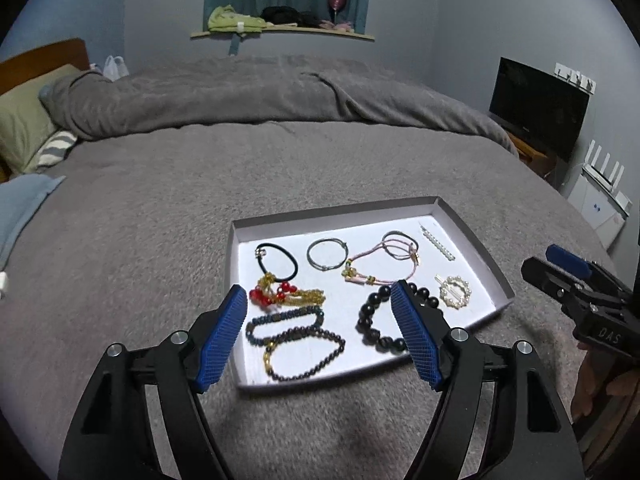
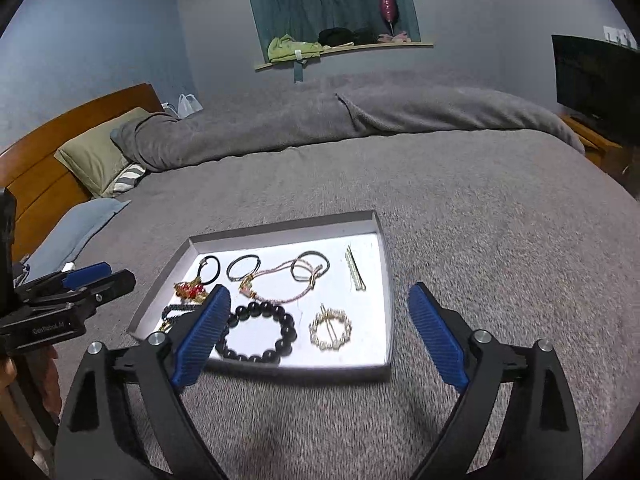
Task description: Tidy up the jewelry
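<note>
A shallow white tray (image 1: 476,236) lies on the grey bed cover and holds several pieces of jewelry. Among them are a black bead bracelet (image 1: 376,322), a round pearl clip (image 1: 456,292), a pink cord bracelet (image 1: 380,264), a red and gold tassel piece (image 1: 288,296) and a long pearl hair clip (image 1: 438,242). My left gripper (image 1: 318,289) hovers open over the tray's near left part, holding nothing. My right gripper (image 2: 319,291) hovers open over the tray's (image 2: 384,264) near right edge, above the black bead bracelet (image 2: 260,332) and the pearl clip (image 2: 331,330), also holding nothing.
The grey bed cover (image 1: 160,220) spreads all around the tray, with a bunched grey blanket (image 1: 260,92) behind it. Green pillow (image 1: 20,128) and wooden headboard (image 2: 48,152) are at the left. A dark screen (image 1: 536,108) stands at the right.
</note>
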Demonstrator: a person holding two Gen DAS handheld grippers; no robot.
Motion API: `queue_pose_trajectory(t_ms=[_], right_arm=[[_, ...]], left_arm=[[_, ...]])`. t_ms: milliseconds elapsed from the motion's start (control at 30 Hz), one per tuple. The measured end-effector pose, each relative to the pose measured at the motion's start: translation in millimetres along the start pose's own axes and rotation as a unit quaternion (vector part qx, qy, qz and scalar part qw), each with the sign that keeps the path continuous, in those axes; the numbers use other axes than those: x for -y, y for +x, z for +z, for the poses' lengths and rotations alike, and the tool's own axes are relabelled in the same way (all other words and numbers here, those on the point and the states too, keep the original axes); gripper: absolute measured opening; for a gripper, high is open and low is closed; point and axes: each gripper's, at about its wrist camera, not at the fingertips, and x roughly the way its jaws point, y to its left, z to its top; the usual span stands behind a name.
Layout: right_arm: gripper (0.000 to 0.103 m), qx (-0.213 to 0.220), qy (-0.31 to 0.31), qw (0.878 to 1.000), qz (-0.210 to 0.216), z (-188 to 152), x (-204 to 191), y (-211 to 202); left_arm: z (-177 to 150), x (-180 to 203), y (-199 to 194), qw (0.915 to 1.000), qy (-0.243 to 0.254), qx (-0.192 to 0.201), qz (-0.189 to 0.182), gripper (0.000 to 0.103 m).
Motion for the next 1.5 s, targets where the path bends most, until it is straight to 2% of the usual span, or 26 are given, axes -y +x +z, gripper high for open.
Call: queue_pose_trajectory(t_ms=[200,533,767,933,1500], right_arm=[[0.094,-0.004,-0.002,1.000,0.002,-15.5,2.7,-14.0],[0.097,-0.018,-0.018,1.000,0.004,-47.9,5.0,-26.0],[0.097,-0.015,-0.034,0.999,-0.008,-63.8,-0.9,-16.5],[0.097,-0.001,-0.053,0.998,-0.023,-65.3,-8.1,-15.3],[0.097,0.008,-0.055,0.998,-0.017,-67.6,-11.0,-17.6]], left_arm=[[-18.8,9.6,-17.4,0.9993,0.010,0.019,0.030,0.091],[-58.9,-1.2,-34.7,0.9964,-0.023,0.044,0.069,0.094],[-75.8,-1.9,-31.9,0.9963,-0.022,0.058,0.060,0.095],[-80.4,-0.4,-30.4,0.9950,-0.009,0.068,0.073,0.095],[-87.9,0.1,-30.1,0.9938,0.006,0.069,0.087,0.095]])
